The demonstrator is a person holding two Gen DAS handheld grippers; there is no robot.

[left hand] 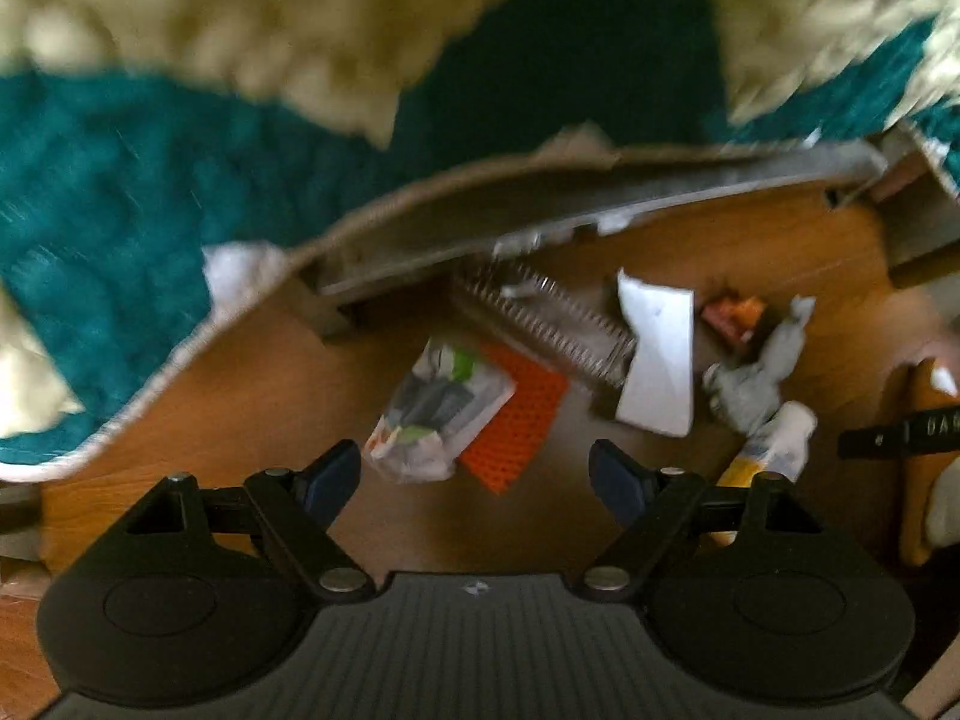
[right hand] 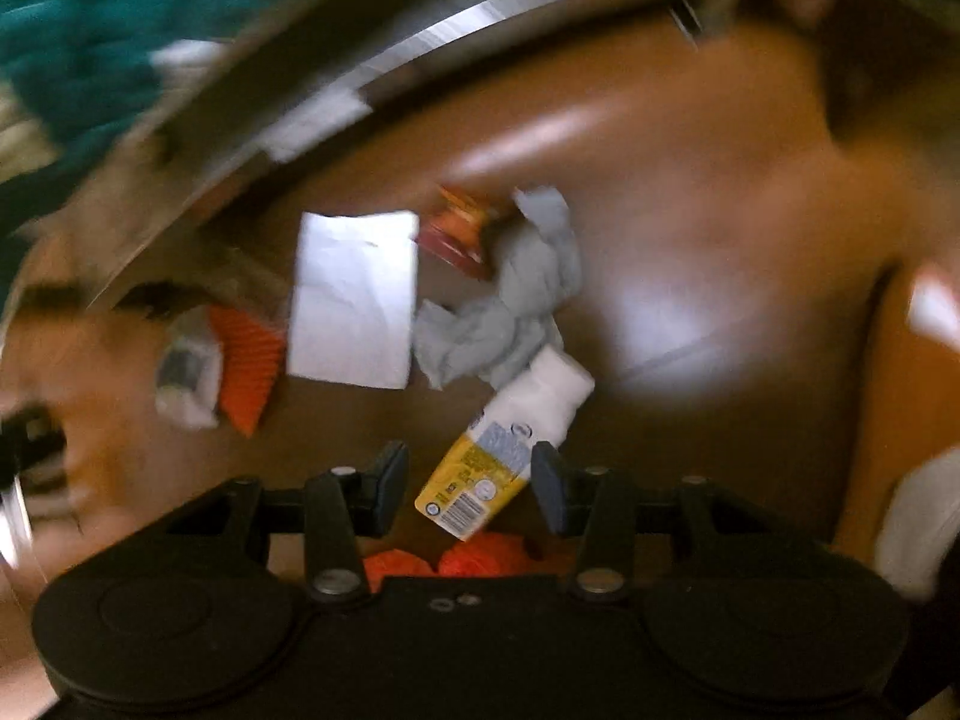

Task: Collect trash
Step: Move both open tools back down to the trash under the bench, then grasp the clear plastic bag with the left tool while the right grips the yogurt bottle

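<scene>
I am holding my left tongs over the wood floor, pointing down, with the jaws standing wide apart and nothing between them. Just beyond the tips a crumpled wrapper is lying on an orange mesh piece. Farther off, a metal coil is running toward a white paper. To the right of the paper a grey tissue wad is sitting, with a small red-orange packet behind it and a white and yellow bottle nearer to me. A teal quilt is hanging down on the left, above a grey bed frame.

I am holding my right tongs over the same litter, and the view is blurring. The jaws are standing apart, with the yellow end of the bottle lying on the floor in line between them; I cannot tell whether the pads are touching it. The tissue wad is lying just beyond the bottle's white end, touching it. The paper is lying to the left of the wad, the packet behind them. The mesh piece and the wrapper are lying farther left. Something orange is showing close under the tongs.
</scene>
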